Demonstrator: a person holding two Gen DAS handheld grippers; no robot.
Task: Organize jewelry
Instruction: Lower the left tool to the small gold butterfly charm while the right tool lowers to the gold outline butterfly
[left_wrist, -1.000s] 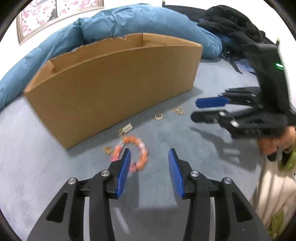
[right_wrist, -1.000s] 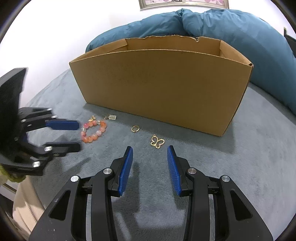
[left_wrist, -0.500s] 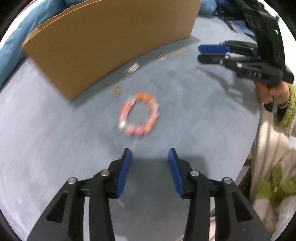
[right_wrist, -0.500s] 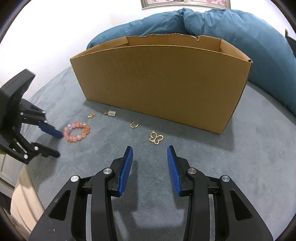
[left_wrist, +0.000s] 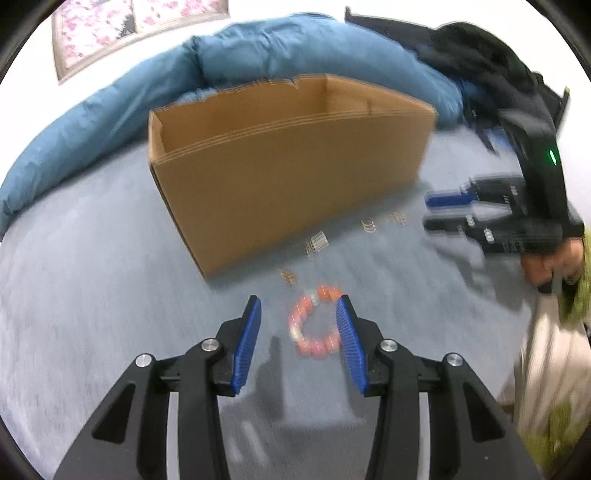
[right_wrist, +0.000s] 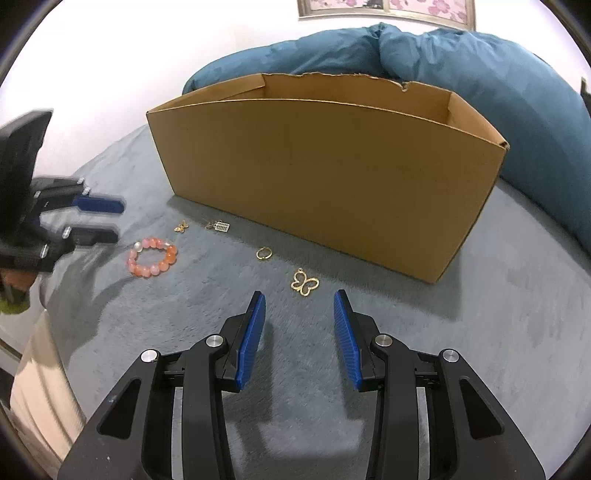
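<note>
An orange bead bracelet (left_wrist: 314, 326) (right_wrist: 153, 256) lies flat on the grey blanket (right_wrist: 480, 332). In the blurred left wrist view it shows just past and between the tips of my left gripper (left_wrist: 298, 301), which is open and holds nothing. In the right wrist view, my left gripper (right_wrist: 107, 219) hovers to the left of the bracelet, apart from it. My right gripper (right_wrist: 299, 297) (left_wrist: 432, 212) is open and empty, its tips just short of a gold butterfly pendant (right_wrist: 305, 282). A gold ring (right_wrist: 264, 253), an abacus charm (right_wrist: 221, 226) and a bee charm (right_wrist: 181, 226) lie along the cardboard box (right_wrist: 332, 166).
The open-topped box (left_wrist: 291, 173) stands behind the jewelry, with a blue duvet (right_wrist: 480, 74) heaped behind it. Dark clothes (left_wrist: 480, 62) lie at the back right. A person's hand (left_wrist: 550, 262) and green sleeve hold the right gripper near the bed's edge.
The bracelet slid a little left, away from the charms, while the left gripper was at it. The left gripper then drew back and lifted. The right gripper stayed put.
</note>
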